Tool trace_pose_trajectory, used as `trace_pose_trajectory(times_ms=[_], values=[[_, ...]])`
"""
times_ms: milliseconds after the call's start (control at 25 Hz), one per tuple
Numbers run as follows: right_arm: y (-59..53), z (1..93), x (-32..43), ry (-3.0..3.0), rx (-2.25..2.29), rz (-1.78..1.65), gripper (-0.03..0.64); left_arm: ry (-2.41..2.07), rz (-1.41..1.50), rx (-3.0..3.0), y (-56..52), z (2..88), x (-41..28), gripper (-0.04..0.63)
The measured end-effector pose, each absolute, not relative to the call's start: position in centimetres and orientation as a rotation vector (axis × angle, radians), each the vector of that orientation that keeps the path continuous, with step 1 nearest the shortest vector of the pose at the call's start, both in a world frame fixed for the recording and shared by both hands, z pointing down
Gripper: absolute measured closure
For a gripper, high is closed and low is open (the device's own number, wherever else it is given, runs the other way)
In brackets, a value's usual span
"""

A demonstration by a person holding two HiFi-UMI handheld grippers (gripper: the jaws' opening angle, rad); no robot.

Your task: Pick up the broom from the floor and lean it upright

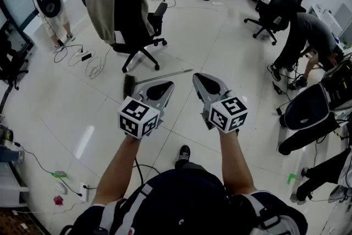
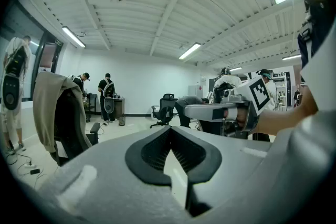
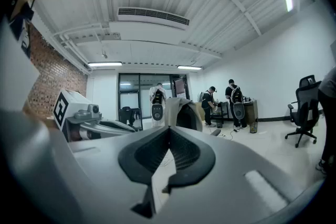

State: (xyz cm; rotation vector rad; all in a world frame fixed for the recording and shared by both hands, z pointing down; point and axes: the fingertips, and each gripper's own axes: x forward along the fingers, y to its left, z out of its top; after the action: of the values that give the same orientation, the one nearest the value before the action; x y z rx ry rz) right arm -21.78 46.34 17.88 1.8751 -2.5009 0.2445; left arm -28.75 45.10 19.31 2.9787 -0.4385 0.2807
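Nearest the person, the left gripper [image 1: 168, 85] and the right gripper [image 1: 197, 77] are held about level, side by side above the glossy white tiled floor [image 1: 82, 113]. Both sets of fingers are clenched tip to tip with nothing between them.

Just beyond the left gripper lies the broom [image 1: 162, 76], with its dark brush head and thin, pale, metallic-looking handle. It is flat on the floor, the brush head to the left and the handle running away to the right. It touches nothing else.

The broom is probably light, with a stiff handle and soft bristles. The handle looks narrow and slick, so it could roll or swing in a pinch. The best hold is likely across the handle a little above the brush head, with the other gripper farther up to steer it upright.

Farther off stands a black wheeled office chair with a beige jacket draped over it [image 1: 129, 14].
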Motion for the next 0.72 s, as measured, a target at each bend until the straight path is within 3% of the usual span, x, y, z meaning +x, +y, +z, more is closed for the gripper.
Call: trace_pose_trajectory(times_ms=[720], values=[[34.9,20.3,-8.1,-2.498,1.874,0.311,0.615,-0.421,0.39,2.948,31.3,22.7,-16.1,0.595]])
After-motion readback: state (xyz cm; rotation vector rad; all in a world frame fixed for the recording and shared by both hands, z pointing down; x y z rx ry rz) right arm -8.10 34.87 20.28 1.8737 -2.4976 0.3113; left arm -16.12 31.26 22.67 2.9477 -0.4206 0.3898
